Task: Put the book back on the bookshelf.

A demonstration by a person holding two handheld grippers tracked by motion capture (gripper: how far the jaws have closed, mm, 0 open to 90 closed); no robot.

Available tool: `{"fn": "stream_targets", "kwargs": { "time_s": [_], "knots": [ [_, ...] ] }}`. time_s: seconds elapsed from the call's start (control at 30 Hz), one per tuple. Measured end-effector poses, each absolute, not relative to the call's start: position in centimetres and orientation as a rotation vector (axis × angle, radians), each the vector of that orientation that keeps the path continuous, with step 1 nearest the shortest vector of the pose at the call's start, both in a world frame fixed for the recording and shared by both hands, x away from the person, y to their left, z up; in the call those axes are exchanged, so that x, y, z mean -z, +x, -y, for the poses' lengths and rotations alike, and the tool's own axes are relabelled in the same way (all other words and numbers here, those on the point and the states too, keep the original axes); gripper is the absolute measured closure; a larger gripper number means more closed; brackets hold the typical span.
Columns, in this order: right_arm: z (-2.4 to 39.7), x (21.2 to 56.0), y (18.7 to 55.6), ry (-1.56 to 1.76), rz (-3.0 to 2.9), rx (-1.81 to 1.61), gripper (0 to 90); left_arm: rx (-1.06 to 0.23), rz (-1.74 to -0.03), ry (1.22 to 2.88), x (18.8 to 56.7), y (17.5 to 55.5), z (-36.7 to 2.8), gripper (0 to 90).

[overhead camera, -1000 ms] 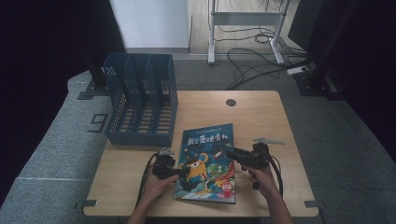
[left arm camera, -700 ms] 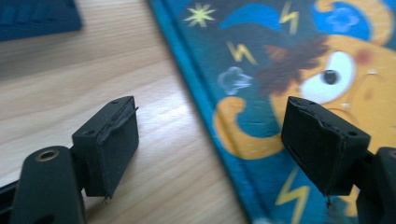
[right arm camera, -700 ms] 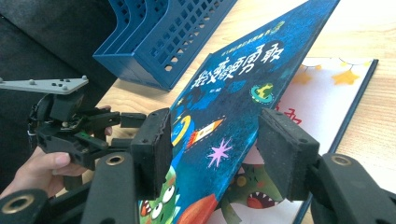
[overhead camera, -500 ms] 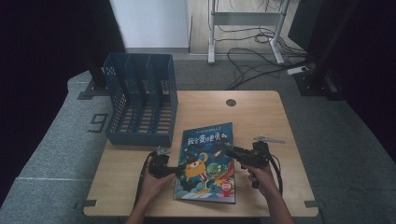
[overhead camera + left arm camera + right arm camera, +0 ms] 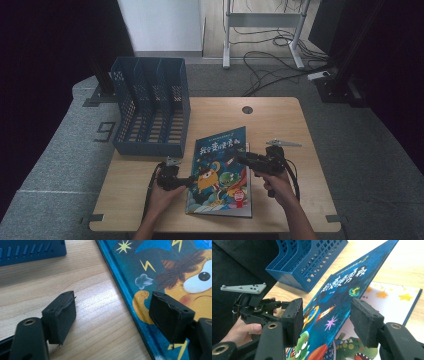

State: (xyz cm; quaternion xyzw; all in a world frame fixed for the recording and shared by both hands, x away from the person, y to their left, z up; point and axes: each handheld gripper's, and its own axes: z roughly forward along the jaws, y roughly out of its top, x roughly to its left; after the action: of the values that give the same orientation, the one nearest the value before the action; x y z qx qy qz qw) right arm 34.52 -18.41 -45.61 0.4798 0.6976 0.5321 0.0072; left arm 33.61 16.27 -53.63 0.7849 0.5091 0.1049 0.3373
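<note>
We have just lifted the front cover of the picture book (image 5: 342,287), low centre on the table (image 5: 280,115): it now tilts up between the spread jaws of our right gripper (image 5: 325,321). Our left gripper (image 5: 117,317), jaws apart and just narrowed, straddles the book's left edge, so opening is underway.

A blue perforated plastic file rack (image 5: 150,107) with several upright slots stands on the far left part of the light wooden table (image 5: 280,117). Beyond the table's far edge, black cables (image 5: 270,65) lie on grey floor near a white metal frame (image 5: 260,20).
</note>
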Motion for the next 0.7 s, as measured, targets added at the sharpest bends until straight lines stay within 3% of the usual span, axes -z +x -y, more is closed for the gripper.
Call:
{"fn": "stream_targets", "kwargs": {
  "time_s": [0.7],
  "knots": [
    [15.1,41.7,35.2,1.388,-2.253,-1.611,46.4,-0.273,-1.329,2.026,53.7,33.6,-16.7,24.0]
  ]
}}
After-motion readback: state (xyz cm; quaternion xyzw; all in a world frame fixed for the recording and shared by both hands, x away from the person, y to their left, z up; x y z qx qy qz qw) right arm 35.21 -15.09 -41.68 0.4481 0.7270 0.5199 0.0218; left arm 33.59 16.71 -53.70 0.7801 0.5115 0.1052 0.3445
